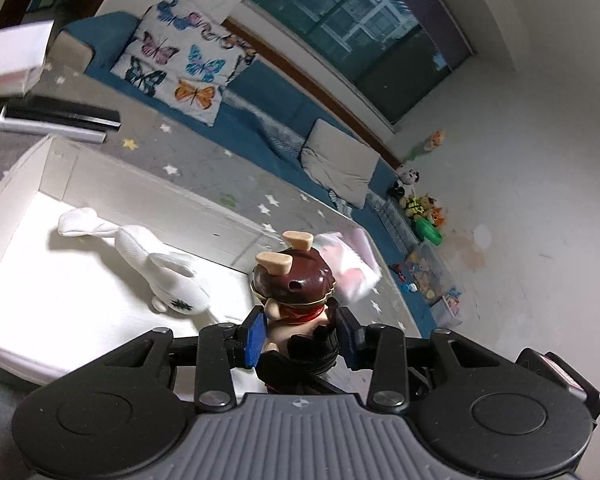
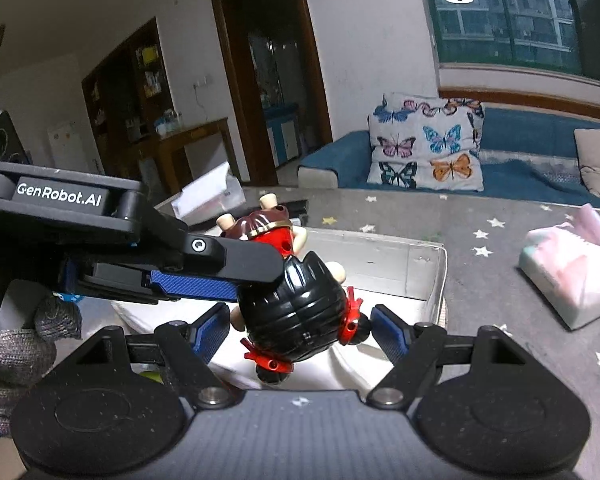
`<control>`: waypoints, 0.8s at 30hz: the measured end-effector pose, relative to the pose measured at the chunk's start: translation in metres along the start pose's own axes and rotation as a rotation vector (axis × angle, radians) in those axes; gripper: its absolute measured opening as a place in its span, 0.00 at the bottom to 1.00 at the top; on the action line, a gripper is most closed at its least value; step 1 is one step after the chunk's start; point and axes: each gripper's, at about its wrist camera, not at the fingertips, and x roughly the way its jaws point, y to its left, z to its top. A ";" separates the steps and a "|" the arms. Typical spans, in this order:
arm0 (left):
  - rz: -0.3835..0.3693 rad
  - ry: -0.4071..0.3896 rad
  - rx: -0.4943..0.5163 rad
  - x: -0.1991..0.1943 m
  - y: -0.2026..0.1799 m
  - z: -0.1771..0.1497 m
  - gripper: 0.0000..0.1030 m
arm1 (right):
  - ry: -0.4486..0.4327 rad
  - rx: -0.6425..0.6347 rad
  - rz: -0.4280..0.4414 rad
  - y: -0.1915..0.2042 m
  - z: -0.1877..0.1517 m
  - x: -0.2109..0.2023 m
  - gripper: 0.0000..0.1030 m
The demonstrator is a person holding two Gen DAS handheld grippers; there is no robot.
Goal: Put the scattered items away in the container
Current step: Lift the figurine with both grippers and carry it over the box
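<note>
Nearest to me, the right gripper (image 2: 302, 332) is pinching the black-haired toy figure (image 2: 296, 308) by its head. The blue pads sit on either side of the ribbed hair and the red hair ornaments stick out below. I judge the head is the widest and firmest part, which is why the hold is there.

The left gripper (image 1: 302, 328) clamps the brown-haired horned figure (image 1: 292, 280) around its body, so the head stands clear above the pads. In the right wrist view this gripper reaches in from the left edge, and a gloved hand (image 2: 16, 356) shows in the lower left behind it. The two figures are close together, perhaps touching; I cannot tell whether they are joined.

Both toys hang over the near end of the white box (image 1: 16, 184), which fills the lower left of the left wrist view. I read this as carrying them over the rim for a drop inside, though neither is in yet. A white plush toy (image 1: 152, 264) already lies on the box floor, left of centre.

Beyond the box, a pink tissue pack (image 2: 568, 272) sits out on the star-print table (image 2: 500, 312) at the right of the frame, probably to be tidied later. Farthest back, a butterfly cushion (image 2: 428, 148) leans on the blue sofa.
</note>
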 end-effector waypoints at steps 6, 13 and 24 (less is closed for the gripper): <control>-0.001 0.046 -0.078 0.027 0.031 0.005 0.39 | 0.085 -0.031 -0.030 -0.007 -0.002 0.037 0.76; 0.007 0.081 -0.120 0.043 0.051 0.002 0.36 | 0.149 -0.131 -0.061 0.001 -0.004 0.057 0.75; 0.039 0.102 -0.098 0.049 0.053 -0.005 0.36 | 0.201 -0.230 -0.105 0.016 -0.005 0.068 0.69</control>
